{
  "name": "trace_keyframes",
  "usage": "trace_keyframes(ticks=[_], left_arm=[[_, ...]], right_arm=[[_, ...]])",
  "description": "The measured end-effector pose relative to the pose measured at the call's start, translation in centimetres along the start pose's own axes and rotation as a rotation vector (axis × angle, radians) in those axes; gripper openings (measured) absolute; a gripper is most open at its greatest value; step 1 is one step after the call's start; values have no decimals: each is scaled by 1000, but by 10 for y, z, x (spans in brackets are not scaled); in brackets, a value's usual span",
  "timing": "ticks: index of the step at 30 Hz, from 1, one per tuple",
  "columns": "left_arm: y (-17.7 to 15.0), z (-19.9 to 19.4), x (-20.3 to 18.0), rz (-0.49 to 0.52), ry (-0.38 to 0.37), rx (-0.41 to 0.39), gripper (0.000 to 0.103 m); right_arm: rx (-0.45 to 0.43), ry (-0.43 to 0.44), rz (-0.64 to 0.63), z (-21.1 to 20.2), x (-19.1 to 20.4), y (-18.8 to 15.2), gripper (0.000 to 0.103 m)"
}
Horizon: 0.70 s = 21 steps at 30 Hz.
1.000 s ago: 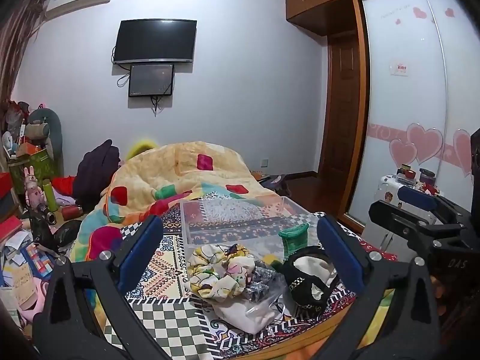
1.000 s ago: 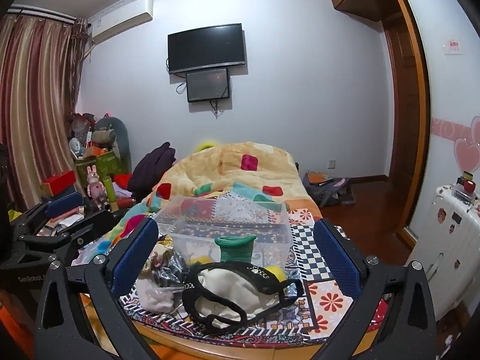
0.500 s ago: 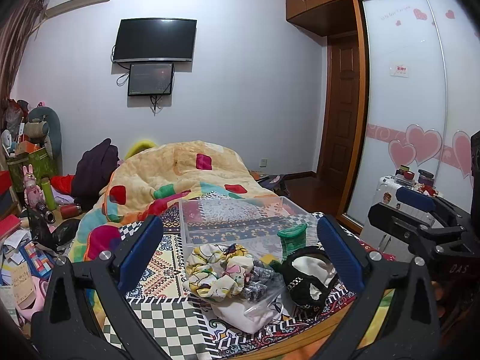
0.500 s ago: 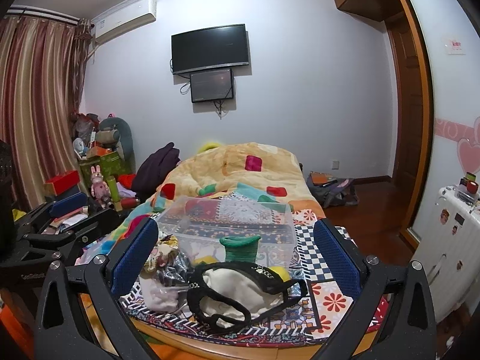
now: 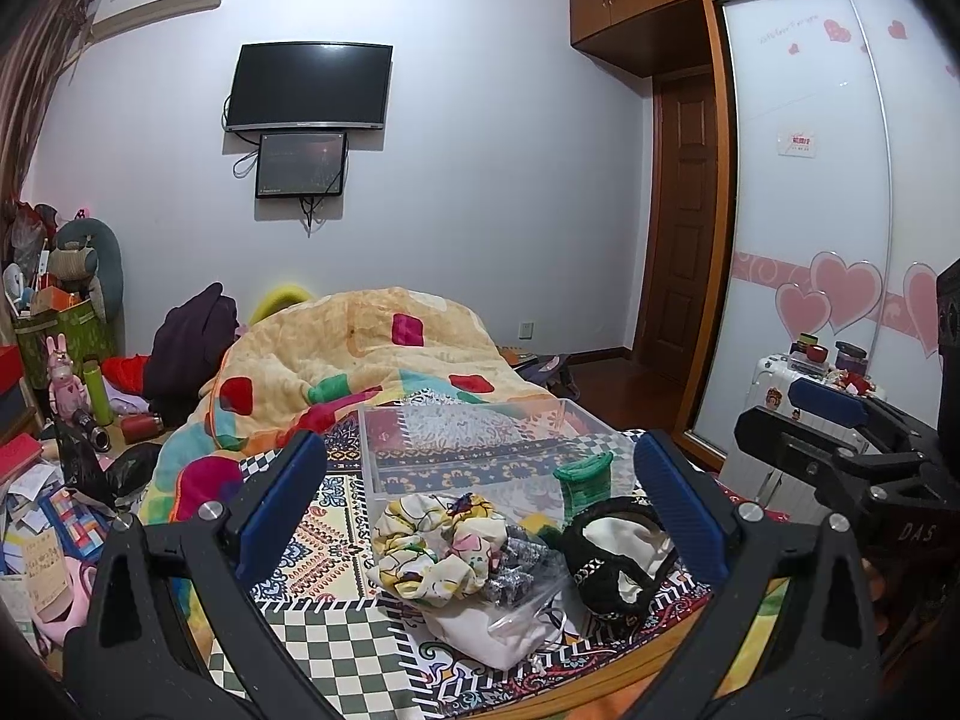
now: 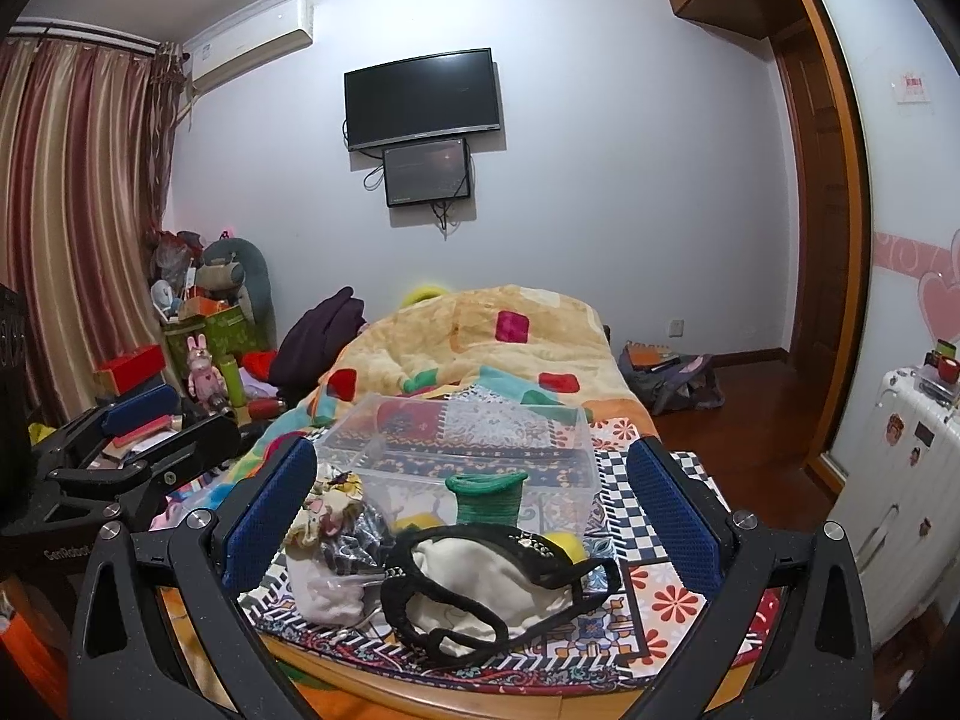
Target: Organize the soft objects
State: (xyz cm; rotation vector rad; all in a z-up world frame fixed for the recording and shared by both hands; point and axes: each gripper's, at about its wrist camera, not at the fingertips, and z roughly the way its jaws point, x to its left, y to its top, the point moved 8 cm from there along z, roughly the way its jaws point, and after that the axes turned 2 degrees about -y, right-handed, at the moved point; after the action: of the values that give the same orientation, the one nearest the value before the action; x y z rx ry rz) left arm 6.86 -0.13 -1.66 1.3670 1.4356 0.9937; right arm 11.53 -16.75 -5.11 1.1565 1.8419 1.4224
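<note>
Both pairs of fingers stand wide apart, the left gripper [image 5: 480, 504] and right gripper [image 6: 471, 510] holding nothing. Since a second ago they have only drifted slightly; the scrunchie [image 5: 429, 546] and black-trimmed cloth [image 6: 480, 588] lie untouched before the clear box [image 6: 468, 438], so sorting hasn't begun.

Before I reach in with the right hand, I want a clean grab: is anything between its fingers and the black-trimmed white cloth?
Nothing visible: the right gripper is open, and the black-trimmed white cloth lies nearest it.
</note>
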Motion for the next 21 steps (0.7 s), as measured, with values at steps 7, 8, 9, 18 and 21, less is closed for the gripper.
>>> trace_keyframes(ticks=[7,8,9,18,21], left_arm=[[4,-5,0,7,3,-13,103],[5,-5,-1,9,3,-15,103],[4,-6,-1,10,3,-17,103],[5,-8,-4,22,5,-26,103],[5,-8,-4,22,5,-26,103]], right_arm=[[-4,0,-2,0,-1,2,103],[-5,1,-2,0,-1,2,103],[-5,1,-2,0,-1,2,103],[-10,4,-4,-2,1,2,103],[-12,7,-7,-3,3,3,103]])
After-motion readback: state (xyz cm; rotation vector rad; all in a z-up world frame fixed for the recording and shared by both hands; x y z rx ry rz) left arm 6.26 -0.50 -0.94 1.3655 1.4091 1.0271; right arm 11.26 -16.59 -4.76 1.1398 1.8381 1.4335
